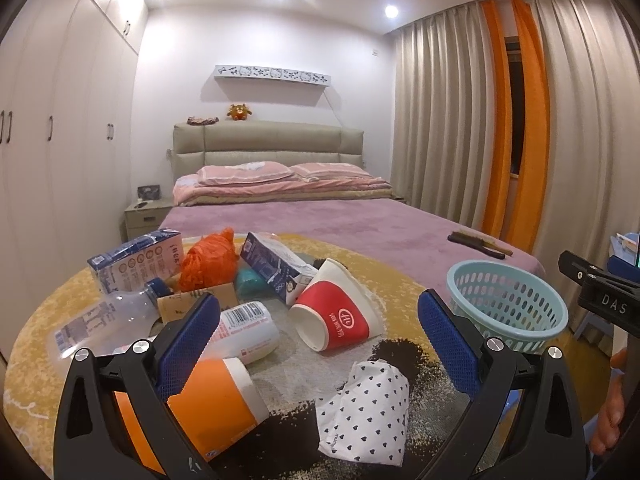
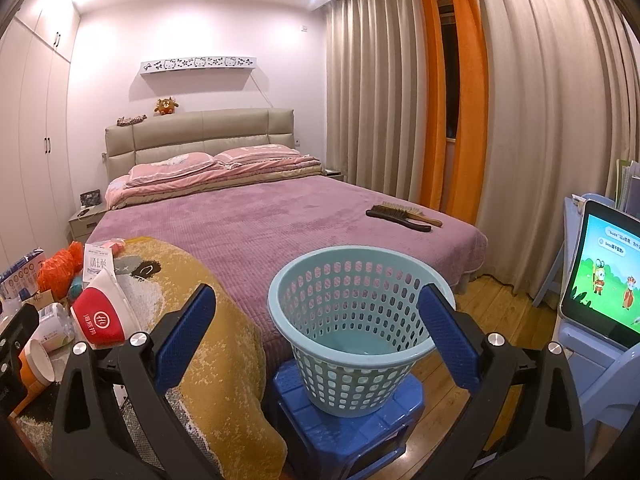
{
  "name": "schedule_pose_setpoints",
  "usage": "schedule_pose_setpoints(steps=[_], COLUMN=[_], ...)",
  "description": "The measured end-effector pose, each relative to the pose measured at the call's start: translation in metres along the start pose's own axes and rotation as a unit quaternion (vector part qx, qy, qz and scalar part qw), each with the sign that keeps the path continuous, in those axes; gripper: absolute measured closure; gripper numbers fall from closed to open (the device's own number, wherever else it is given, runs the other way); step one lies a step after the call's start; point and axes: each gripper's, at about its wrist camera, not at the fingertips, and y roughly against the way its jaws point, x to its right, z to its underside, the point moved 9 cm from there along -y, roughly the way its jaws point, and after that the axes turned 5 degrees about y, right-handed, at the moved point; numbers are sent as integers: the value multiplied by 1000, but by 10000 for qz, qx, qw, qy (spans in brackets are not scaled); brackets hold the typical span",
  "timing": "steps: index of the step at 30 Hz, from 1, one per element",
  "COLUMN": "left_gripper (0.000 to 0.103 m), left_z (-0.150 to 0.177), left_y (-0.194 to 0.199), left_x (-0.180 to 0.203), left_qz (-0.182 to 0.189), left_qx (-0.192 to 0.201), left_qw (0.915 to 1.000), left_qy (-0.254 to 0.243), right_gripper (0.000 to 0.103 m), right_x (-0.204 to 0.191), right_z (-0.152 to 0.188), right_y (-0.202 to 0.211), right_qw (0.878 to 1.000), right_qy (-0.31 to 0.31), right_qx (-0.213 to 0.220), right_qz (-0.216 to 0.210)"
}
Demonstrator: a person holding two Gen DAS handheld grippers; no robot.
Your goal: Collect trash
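Observation:
Trash lies on a yellow blanket point(image 1: 36, 320) at the bed's foot: an orange-and-white cup point(image 1: 216, 404), a heart-print paper cup point(image 1: 364, 412), a red-and-white bowl point(image 1: 336, 312), a white bottle point(image 1: 248, 332), a clear bottle point(image 1: 100, 324), two blue cartons point(image 1: 136, 260) and an orange bag point(image 1: 208, 260). My left gripper point(image 1: 320, 344) is open above them, its left finger over the orange cup. My right gripper point(image 2: 320, 336) is open and empty in front of the light-blue basket point(image 2: 356, 360), which also shows in the left wrist view point(image 1: 508, 304).
The basket stands on a blue stool point(image 2: 348, 432) on the wooden floor. The purple bed point(image 2: 260, 220) carries two brushes point(image 2: 404, 216). A lit tablet point(image 2: 600, 276) stands on a pale blue chair at the right. Curtains point(image 2: 520, 120) hang behind.

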Motion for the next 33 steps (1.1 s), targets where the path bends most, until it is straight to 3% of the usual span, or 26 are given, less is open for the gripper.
schedule_pose_setpoints(steps=[33], left_gripper=[7], left_z=[2], left_y=[-3], left_x=[1], left_qz=[30], left_qx=[-103], left_qw=[9999], left_qy=[3], right_gripper=[7], right_x=[-7], right_z=[0], right_y=[6], right_qw=[9996], right_qy=[-142], right_qx=[-91], right_qz=[-235])
